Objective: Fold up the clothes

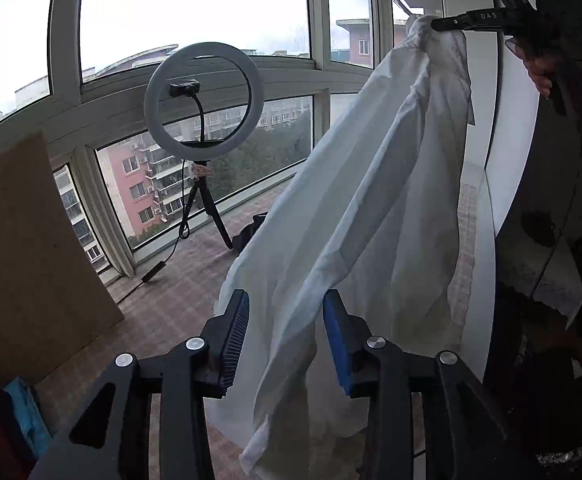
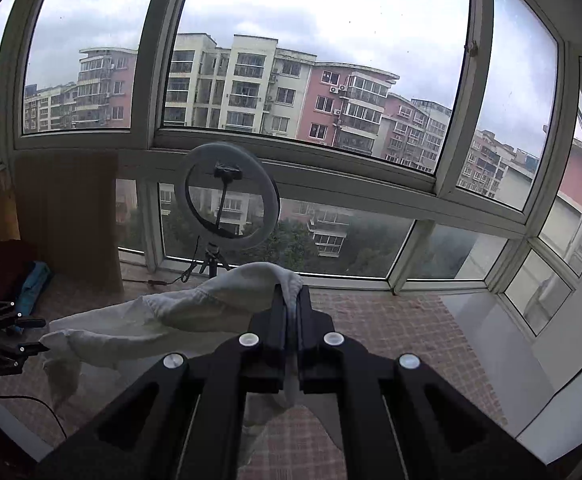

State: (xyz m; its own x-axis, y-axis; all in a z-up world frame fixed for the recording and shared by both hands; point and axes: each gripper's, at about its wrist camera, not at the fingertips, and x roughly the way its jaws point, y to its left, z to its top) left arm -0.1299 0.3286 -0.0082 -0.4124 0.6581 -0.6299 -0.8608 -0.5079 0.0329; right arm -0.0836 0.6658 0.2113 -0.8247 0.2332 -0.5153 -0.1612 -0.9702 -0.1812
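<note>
One cloth (image 1: 371, 216) hangs long, from 1 o'clock down to 6. My right gripper (image 2: 291, 300) pinches its top tight. My left gripper (image 1: 287, 336) is half open around the low part, pads not pressing.

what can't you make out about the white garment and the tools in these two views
- White garment, left wrist view: its lower hem is hidden behind the left tool.
- Same garment, right wrist view: the pinched edge is hidden inside the shut right tool.
- Garment type: too bunched to tell in either view.
</note>
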